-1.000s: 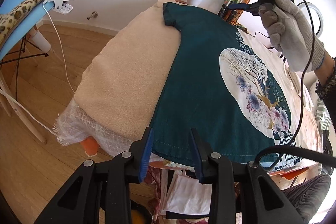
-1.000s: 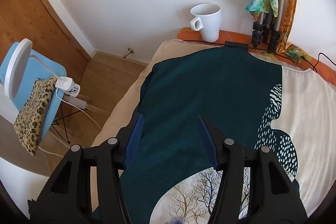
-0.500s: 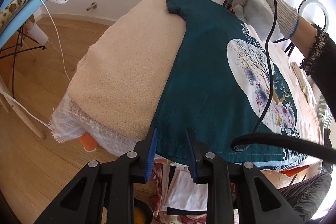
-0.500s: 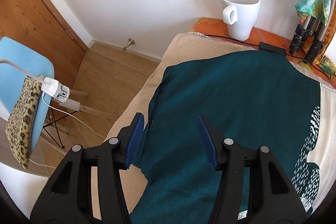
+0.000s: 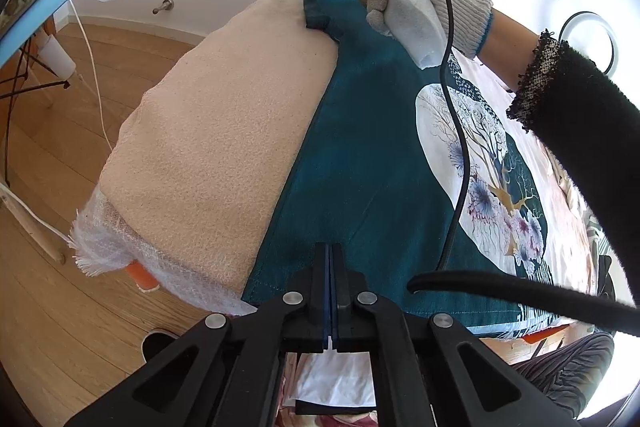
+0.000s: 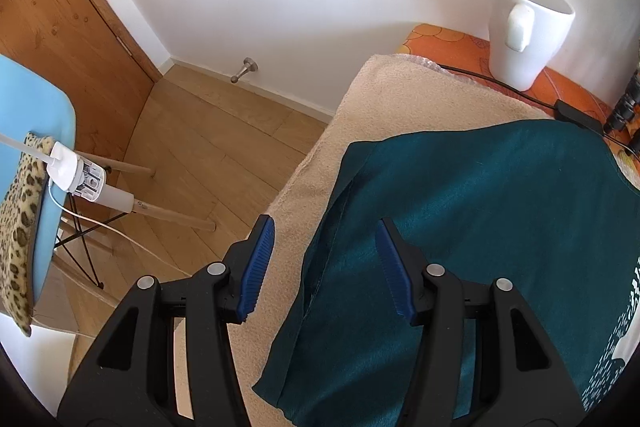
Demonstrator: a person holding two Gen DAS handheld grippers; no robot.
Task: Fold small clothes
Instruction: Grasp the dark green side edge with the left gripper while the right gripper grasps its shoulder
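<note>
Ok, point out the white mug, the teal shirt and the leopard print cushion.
white mug [image 6: 524,27], right wrist view, on its side by the handle.
teal shirt [image 5: 360,155], left wrist view, plain front.
leopard print cushion [image 6: 16,227], right wrist view, its middle.

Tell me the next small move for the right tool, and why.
Probably lower the right tool and close it on the teal T-shirt's sleeve edge. Its jaws stand open over that edge without pressing it, while the left tool has just closed and looks pinched on the hem, so the far corner remains ungripped for a fold.
</note>
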